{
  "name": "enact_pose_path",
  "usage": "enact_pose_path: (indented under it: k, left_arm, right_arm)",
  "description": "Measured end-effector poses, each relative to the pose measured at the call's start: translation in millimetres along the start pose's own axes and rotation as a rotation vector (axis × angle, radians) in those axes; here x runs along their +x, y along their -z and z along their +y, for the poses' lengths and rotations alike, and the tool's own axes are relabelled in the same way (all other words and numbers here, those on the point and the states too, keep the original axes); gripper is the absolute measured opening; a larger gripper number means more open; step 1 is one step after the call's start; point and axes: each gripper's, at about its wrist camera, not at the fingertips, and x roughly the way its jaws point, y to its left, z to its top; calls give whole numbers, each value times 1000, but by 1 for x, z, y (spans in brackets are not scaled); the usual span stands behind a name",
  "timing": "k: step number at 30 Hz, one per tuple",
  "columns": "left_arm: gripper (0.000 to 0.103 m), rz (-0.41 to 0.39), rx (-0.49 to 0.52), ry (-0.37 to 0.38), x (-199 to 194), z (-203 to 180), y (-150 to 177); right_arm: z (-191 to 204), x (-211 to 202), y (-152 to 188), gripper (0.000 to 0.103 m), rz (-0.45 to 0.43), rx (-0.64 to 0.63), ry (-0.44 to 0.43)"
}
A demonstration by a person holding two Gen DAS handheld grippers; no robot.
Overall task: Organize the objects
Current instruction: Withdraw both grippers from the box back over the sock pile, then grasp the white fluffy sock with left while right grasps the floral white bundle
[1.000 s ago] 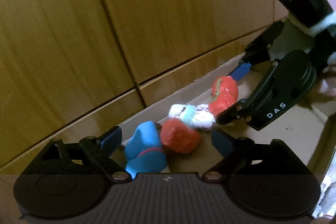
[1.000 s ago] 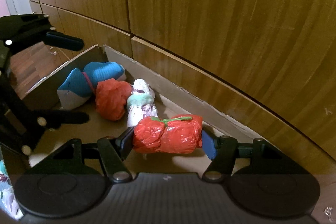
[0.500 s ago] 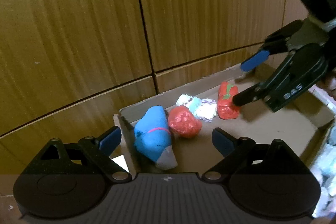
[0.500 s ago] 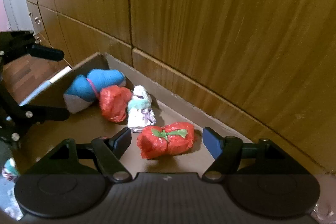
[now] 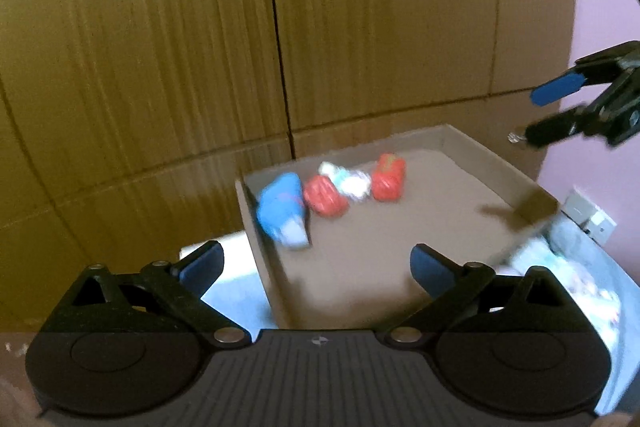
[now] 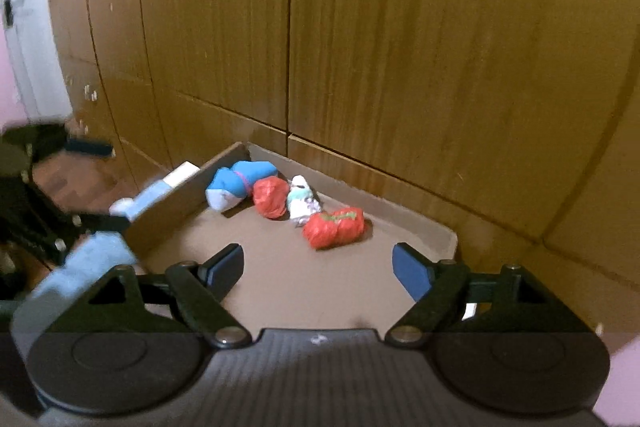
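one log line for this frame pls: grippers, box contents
left gripper: open, empty | right gripper: open, empty | cardboard box: blue sock roll, red bundle, white bundle, red bundle with green tie, along back wall

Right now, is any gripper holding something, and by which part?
Nothing is held. The left gripper and right gripper are open; the red bundle lies free in the cardboard box.

Warm, dim indoor light is falling on both views. Fisheye distortion is bending the wood panels (image 6: 400, 47) toward the edges, with corners vignetting black. The left view is smearing with motion blur across the bundles (image 5: 332, 187) and box (image 5: 472, 155). The right view is staying sharper; soft shadows are sitting beside the bundles.
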Motion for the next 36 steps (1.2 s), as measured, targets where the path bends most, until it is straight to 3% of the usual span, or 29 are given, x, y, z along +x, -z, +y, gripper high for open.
enact_pose_path:
  k: [8, 16, 23, 36]
  left_arm:
    - [101, 13, -33, -12, -33, -50, 84]
    - [101, 20, -138, -21, -57, -83, 137]
    - [101, 58, -188, 18, -64, -125, 148]
    - [99, 92, -189, -103, -27, -176, 146]
  right_arm:
    - [30, -71, 102, 84, -115, 109, 109]
    - [72, -68, 188, 85, -126, 83, 172]
    - [75, -63, 207, 85, -141, 45, 154]
    - [52, -28, 222, 85, -156, -19, 90]
